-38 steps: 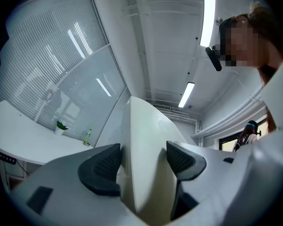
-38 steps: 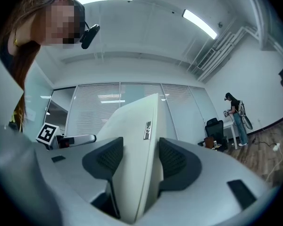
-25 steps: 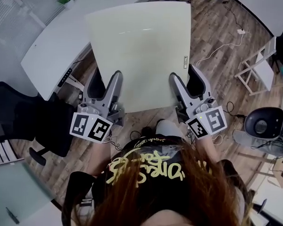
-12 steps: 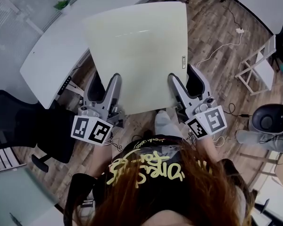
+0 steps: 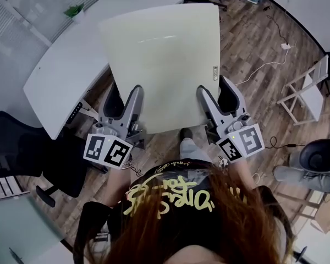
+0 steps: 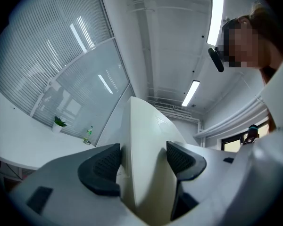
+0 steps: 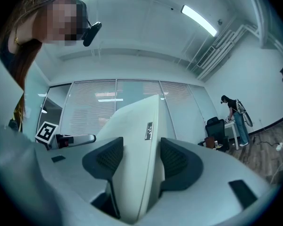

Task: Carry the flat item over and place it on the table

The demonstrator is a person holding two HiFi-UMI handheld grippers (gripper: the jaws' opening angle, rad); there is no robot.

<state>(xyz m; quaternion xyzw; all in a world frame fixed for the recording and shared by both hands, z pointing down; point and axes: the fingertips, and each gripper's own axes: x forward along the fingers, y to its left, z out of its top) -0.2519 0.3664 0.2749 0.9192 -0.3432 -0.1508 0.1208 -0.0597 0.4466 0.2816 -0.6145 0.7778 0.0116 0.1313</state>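
A large flat cream-white panel (image 5: 162, 59) is held level in front of me above the wooden floor. My left gripper (image 5: 125, 100) is shut on its near left edge, and my right gripper (image 5: 215, 97) is shut on its near right edge. In the left gripper view the panel (image 6: 144, 159) stands edge-on between the dark pads (image 6: 104, 166). The right gripper view shows the panel (image 7: 134, 149), bearing a small label, clamped between the two pads (image 7: 172, 160). A curved white table (image 5: 66, 70) lies ahead to the left, its near end under the panel's far left corner.
A black office chair (image 5: 27, 153) stands at my left. At the right are a white frame stand (image 5: 311, 89), floor cables (image 5: 264, 59) and a round grey device (image 5: 319, 158). A small potted plant (image 5: 74, 10) sits on the table's far side. A person (image 7: 236, 117) stands far off.
I have stepped forward with the panel: the white table has drawn nearer under its far left corner. Both grippers keep the same hold.
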